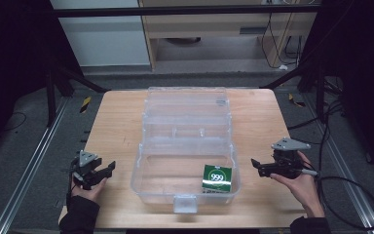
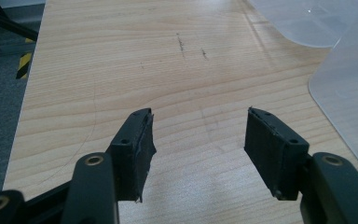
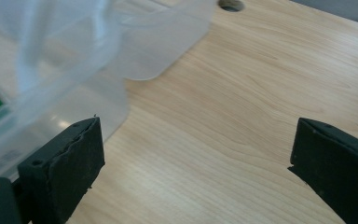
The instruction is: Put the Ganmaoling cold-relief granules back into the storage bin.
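left tool (image 1: 108, 169) jaws apart, empty | right tool (image 1: 257, 164) jaws apart, empty | clear box (image 1: 187, 146) between them, green carton (image 1: 217, 177) inside

My three eyes on the table (image 1: 117, 122)

High one looks forward and down; my claw cameras skim low, both catching the clear box (image 1: 185, 146) edge.

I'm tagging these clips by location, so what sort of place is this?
Probably a lab or workshop recording bench: a bare wooden table on a metal frame, loose cables on grey floor, and a clear plastic box set out for handling.
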`<action>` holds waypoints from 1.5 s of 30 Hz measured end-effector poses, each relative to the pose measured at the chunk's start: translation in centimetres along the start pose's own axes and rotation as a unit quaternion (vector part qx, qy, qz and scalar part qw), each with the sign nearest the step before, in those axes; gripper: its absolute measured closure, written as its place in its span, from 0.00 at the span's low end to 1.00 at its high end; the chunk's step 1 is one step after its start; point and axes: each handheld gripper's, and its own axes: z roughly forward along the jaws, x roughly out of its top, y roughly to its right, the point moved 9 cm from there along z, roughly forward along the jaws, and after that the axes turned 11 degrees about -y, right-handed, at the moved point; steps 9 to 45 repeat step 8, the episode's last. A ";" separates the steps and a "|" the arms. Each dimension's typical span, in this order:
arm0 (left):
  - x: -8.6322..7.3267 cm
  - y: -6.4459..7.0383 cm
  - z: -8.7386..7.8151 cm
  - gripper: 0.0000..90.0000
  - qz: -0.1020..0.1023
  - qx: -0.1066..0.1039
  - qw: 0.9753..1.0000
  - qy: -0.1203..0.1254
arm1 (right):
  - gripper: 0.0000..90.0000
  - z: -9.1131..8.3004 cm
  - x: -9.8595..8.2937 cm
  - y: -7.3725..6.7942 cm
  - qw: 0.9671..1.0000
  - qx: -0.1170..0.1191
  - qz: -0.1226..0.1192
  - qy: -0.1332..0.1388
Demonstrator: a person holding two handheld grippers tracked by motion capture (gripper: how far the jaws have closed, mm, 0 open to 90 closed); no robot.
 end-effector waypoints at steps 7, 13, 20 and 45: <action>0.0 0.0 0.0 0.45 0.000 0.000 1.000 0.000 | 0.03 1.0 -1.7 2.1 0.997 -0.033 0.072 0.021; 0.0 0.0 0.1 0.45 0.000 0.000 1.000 0.000 | 0.02 1.2 -2.0 2.4 0.996 -0.038 0.077 0.021; 0.0 0.0 0.1 0.45 0.000 0.000 1.000 0.000 | 0.02 1.2 -2.0 2.4 0.996 -0.038 0.077 0.021; 0.0 0.0 0.1 0.45 0.000 0.000 1.000 0.000 | 0.02 1.2 -2.0 2.4 0.996 -0.038 0.077 0.021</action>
